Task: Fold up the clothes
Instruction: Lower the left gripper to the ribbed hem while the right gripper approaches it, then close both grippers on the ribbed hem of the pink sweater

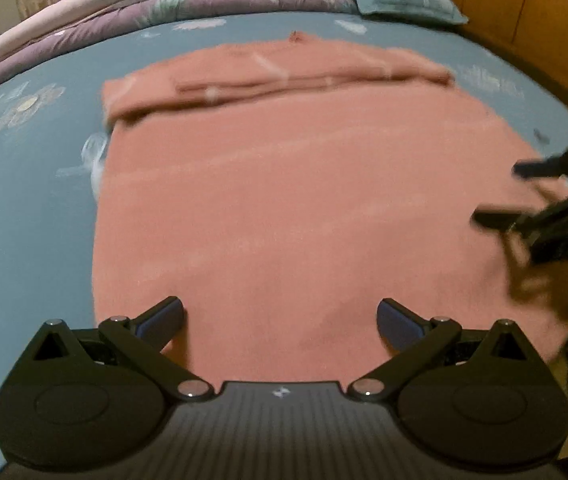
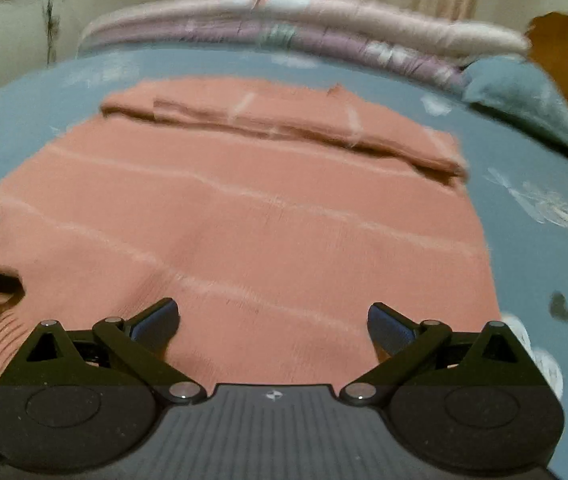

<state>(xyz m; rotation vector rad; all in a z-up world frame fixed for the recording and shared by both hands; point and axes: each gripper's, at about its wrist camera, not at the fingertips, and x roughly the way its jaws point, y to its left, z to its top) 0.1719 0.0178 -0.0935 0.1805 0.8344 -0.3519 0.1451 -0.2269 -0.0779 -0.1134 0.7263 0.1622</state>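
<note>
A salmon-pink sweater (image 1: 284, 200) lies spread flat across the middle of the bed (image 1: 24, 208), its body smooth apart from a few pale crease lines running across it. At its far end both sleeves (image 2: 284, 124) are folded in across the top, making a thicker band toward the bed's far edge. The near hem shows ribbing at the left in the right wrist view. The left gripper (image 1: 280, 316) hovers over the near hem, jaws wide, holding nothing. The right gripper (image 2: 272, 320) is likewise wide and empty, over the hem's other side. A folded quilt (image 1: 164, 4) lines the far edge, a pillow (image 2: 524, 96) in the far right corner.
</note>
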